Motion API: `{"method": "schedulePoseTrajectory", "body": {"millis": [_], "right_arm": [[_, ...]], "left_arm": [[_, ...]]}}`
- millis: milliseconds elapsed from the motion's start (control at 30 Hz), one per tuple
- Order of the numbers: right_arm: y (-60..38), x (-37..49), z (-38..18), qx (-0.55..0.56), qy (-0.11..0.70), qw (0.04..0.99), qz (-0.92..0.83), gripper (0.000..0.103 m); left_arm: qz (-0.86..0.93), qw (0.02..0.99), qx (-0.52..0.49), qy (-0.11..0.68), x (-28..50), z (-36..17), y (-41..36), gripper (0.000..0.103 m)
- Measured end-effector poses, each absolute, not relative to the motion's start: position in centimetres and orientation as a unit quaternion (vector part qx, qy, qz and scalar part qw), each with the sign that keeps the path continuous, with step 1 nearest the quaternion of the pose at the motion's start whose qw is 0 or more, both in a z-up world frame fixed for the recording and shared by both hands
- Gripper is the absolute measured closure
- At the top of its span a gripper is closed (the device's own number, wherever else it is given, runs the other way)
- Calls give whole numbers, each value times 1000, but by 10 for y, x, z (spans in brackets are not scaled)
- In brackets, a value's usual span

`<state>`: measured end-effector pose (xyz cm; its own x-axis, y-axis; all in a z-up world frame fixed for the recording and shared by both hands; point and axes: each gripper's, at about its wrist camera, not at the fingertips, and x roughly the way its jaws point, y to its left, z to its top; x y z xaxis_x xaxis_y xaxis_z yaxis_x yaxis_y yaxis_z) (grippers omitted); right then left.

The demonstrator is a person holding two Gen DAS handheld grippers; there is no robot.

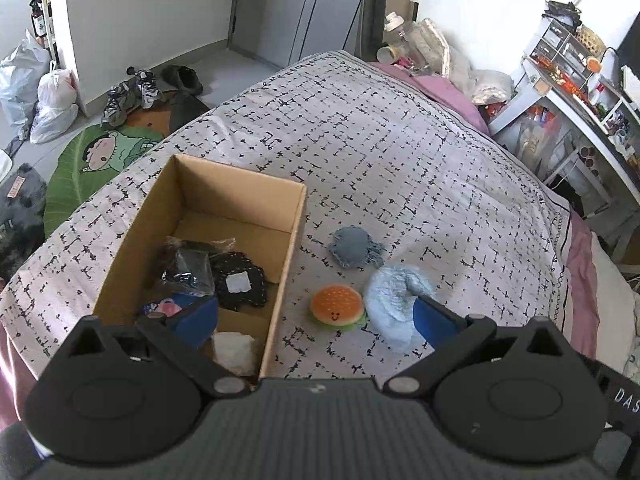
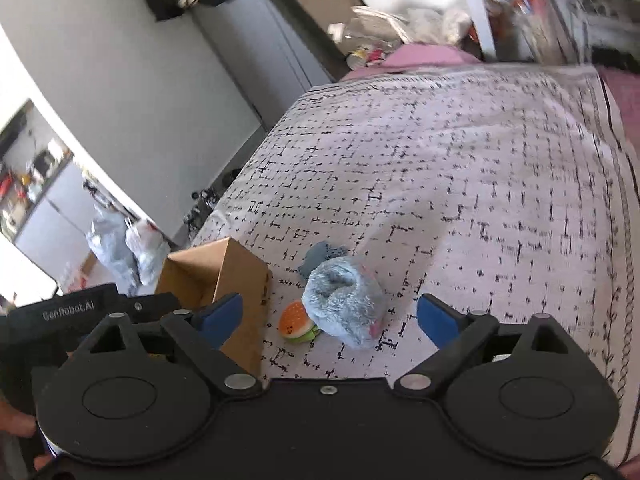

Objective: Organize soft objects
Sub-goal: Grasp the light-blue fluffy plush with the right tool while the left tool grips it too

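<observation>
A cardboard box [image 1: 224,200] was seen lying open on a bed covered by a white quilt [image 1: 400,160] printed with black dashes. Inside the box a black knitted piece [image 1: 240,284] with a white label, a crinkled clear bag [image 1: 188,264], a small pink-and-blue item [image 1: 164,307] and a white wad [image 1: 234,352] were found. Three soft things were left on the quilt just to the right of the box: a burger plush [image 1: 338,305] nearest the box wall, a fluffy blue sock [image 1: 394,300] touching the burger on its far side from the box, and a grey-blue fringed cloth [image 1: 354,247] lying a little beyond both. The left gripper [image 1: 316,316] was held released above them, its jaws spread wide, with one blue pad [image 1: 196,320] over the box interior and the other over the near end of the sock; nothing was grasped. In the right wrist view, which was blurred, the right gripper [image 2: 330,316] was likewise spread wide and nothing was held between its pads [image 2: 436,320]; the sock [image 2: 344,300] and the burger [image 2: 297,322] were framed between the fingers, with the cloth [image 2: 320,258] partly hidden behind the sock and the box [image 2: 236,280] corner at the left finger. Shoes [image 1: 132,96] and plastic bags [image 1: 48,92] were seen on the floor beyond the bed.
</observation>
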<state>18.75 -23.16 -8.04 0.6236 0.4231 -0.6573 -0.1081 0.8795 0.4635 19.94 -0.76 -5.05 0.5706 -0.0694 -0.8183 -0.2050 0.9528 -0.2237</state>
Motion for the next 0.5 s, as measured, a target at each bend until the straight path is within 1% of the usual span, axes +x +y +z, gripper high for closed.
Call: {"method": "schedulePoseTrajectory", "body": {"millis": [133,233,500], "right_arm": [[-243,193,-92,233,417,867,142,30],[-248,197,-100,253,423,858,142,36],[-250,210,-116,275,434,845,148,44]], "left_arm": [[44,873,-148,462,203,-50,-19,1],[47,874,-143,462,207,-52,-28,1],[38,874,-120,470,224,-62,-51,3]]}}
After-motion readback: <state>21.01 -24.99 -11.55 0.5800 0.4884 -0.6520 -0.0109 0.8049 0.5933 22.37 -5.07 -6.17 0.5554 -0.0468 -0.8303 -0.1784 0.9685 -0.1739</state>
